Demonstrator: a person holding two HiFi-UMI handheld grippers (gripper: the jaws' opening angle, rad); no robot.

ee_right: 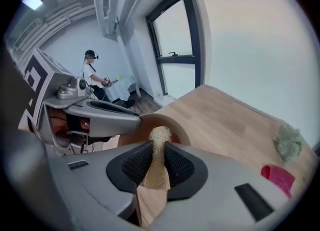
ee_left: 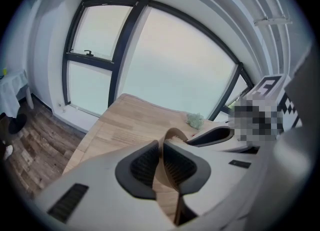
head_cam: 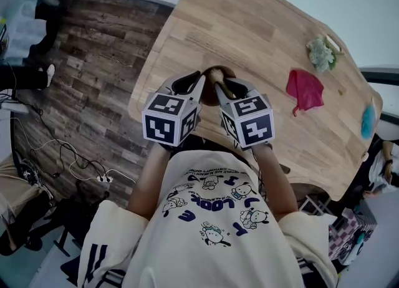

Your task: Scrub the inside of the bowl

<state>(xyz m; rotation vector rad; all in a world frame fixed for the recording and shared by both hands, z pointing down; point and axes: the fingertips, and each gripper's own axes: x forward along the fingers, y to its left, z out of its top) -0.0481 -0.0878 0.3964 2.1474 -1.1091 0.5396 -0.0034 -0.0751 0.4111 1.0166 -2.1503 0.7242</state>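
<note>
A brown bowl (head_cam: 218,73) sits between the two tools at the near edge of the wooden tabletop (head_cam: 249,25); no view shows whether it rests on the wood or is lifted off it. The left tool (ee_left: 161,147) is at the bowl's left side, its jaws narrow and pinched on the bowl's thin wall, one pad inside the rim and one outside. The right tool (ee_right: 157,150) is at the bowl's right side, its jaws clamped on a tan scrub pad (ee_right: 157,167). The pad's rounded top pokes past the pads towards the bowl's opening. Well to the right of the bowl a red cloth (head_cam: 304,88) lies on the tabletop. A green wad (head_cam: 321,53) lies just beyond the cloth, farther from the bowl. A blue thing (head_cam: 368,120) lies farther right again, by the tabletop's edge.
</note>
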